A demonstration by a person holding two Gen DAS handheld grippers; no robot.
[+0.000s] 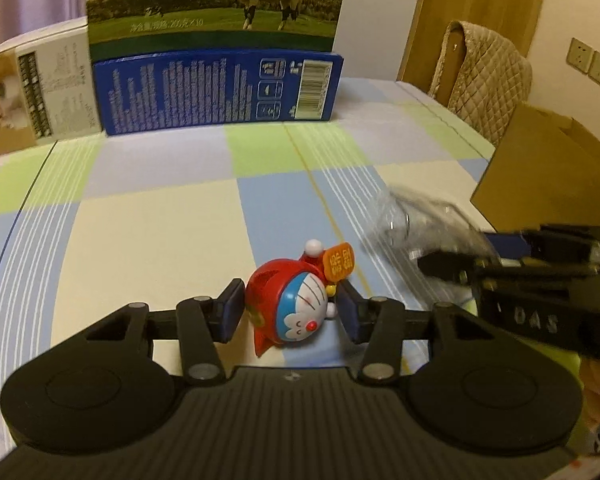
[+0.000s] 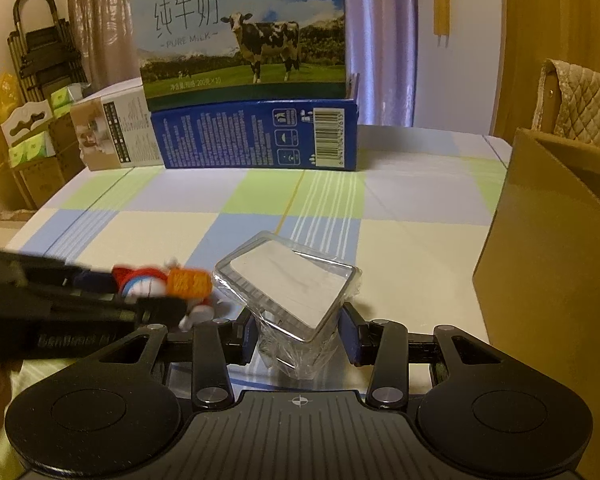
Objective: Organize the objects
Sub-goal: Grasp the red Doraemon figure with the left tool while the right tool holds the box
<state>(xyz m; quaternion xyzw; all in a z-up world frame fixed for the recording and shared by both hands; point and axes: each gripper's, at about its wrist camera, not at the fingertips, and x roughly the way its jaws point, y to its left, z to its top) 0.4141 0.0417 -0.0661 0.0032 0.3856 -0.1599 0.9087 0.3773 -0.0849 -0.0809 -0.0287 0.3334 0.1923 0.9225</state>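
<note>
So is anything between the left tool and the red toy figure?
No. The red toy figure already sits between the left tool's pads with nothing else there. The right tool, around a clear plastic container, is off to its right.

The left gripper (image 1: 290, 312) clamps its blue pads on a red-and-blue cartoon cat figure (image 1: 296, 308) tipped on its side over the checked tablecloth (image 1: 160, 220). To the right, the blurred right gripper (image 1: 440, 266) grips a clear plastic container (image 1: 416, 224). Far back stands a blue milk carton box (image 1: 216, 92); a brown cardboard box (image 1: 548, 172) sits at right.
</note>
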